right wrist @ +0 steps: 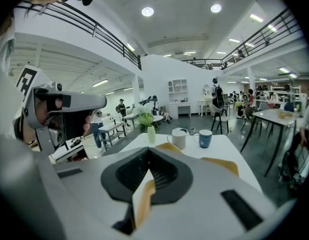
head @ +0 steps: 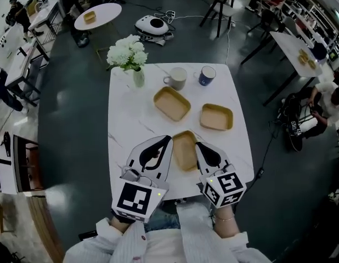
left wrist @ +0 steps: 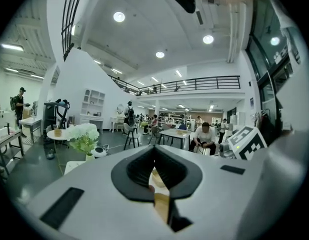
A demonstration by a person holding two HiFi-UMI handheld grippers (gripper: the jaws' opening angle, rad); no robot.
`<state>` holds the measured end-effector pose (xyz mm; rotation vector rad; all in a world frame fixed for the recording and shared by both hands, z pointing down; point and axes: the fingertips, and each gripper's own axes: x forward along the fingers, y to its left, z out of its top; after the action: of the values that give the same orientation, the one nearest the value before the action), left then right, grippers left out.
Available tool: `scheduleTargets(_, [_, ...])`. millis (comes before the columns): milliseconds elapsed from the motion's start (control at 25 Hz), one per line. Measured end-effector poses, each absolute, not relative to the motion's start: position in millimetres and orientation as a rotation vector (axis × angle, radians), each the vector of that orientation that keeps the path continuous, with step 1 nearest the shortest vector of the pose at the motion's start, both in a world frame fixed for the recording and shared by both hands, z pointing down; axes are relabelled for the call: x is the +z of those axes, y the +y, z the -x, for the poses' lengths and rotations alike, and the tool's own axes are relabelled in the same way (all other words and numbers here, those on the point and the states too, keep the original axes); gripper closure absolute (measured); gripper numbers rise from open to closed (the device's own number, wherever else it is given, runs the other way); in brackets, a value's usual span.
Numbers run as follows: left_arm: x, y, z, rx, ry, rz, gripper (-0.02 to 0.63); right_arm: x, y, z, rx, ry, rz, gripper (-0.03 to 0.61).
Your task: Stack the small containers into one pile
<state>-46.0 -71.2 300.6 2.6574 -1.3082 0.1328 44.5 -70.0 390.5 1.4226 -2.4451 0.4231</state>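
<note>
Smooth white table (head: 125, 127), with a slim vase of fluffy white flowers (head: 128, 53) at the far left. The left gripper (head: 168, 139) has its jaws pressed together on nothing, the tip right beside the near container (head: 185, 153), a shallow tan tray with rounded corners. The right gripper (head: 198, 145) is closed and empty too, on the tray's other side. 2 matching trays (head: 171, 103) (head: 216, 116) lie farther back, apart, unstacked.
</note>
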Motion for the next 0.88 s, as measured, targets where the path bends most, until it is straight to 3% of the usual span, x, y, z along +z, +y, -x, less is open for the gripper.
scheduleTargets(880, [324.1,-98.2,0.0,0.141,-1.388,-2.559,0.597,393.8,-107.5,-107.6,0.382,-2.411,-1.334,0.568])
